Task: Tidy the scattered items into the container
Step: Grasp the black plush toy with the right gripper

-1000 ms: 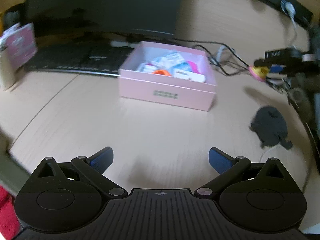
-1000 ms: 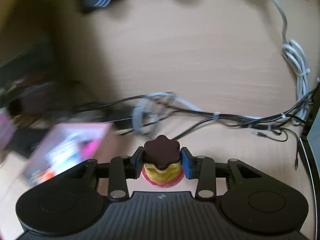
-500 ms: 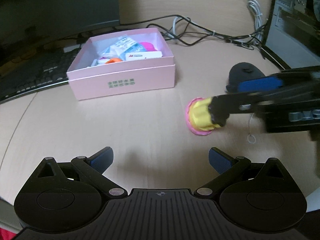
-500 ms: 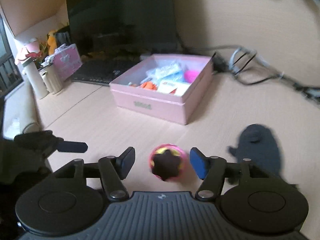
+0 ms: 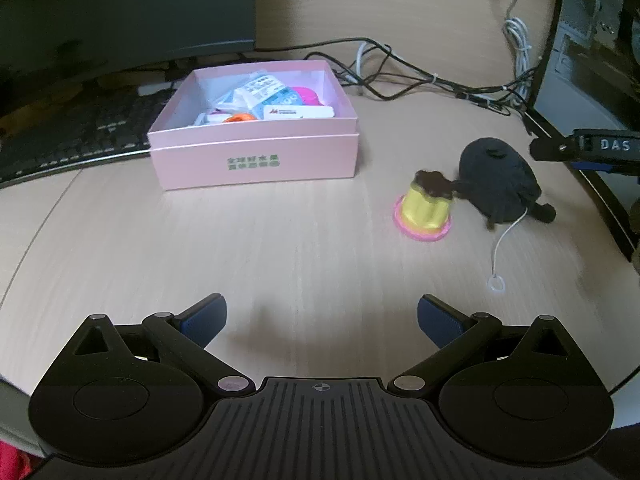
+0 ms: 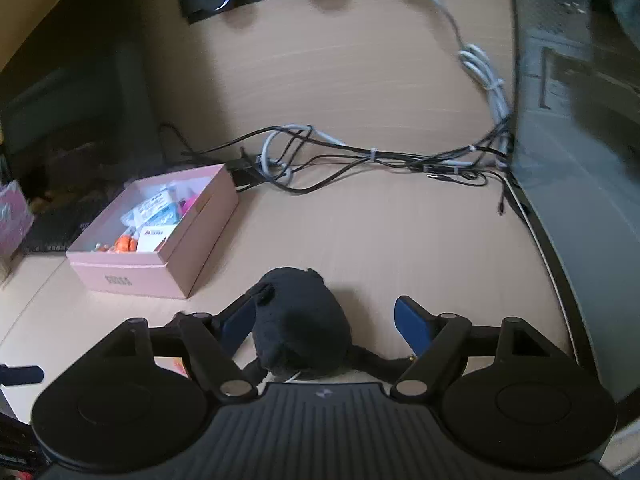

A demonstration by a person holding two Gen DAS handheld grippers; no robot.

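Note:
The pink box (image 5: 256,160) holds several packets and small items. A toy cupcake (image 5: 426,212) with a yellow body, pink base and brown top stands on the desk to its right, free of both grippers. A black plush toy (image 5: 496,180) lies just beyond it. In the right wrist view the plush (image 6: 300,320) lies between the jaws of my right gripper (image 6: 324,316), which are opening; the right pad stands clear of it. One of its fingers (image 5: 560,148) shows at the left wrist view's right edge. My left gripper (image 5: 322,316) is open over bare desk, holding nothing.
A tangle of cables (image 6: 360,156) runs behind the box (image 6: 132,276). A keyboard (image 5: 80,136) and monitor (image 5: 120,8) stand at the left, a computer case (image 6: 580,120) at the right. A white string loop (image 5: 496,284) trails from the plush.
My right gripper carried the cupcake down to the desk, let it go, opened and moved right, so the black plush now lies between its jaws. The left gripper stayed open.

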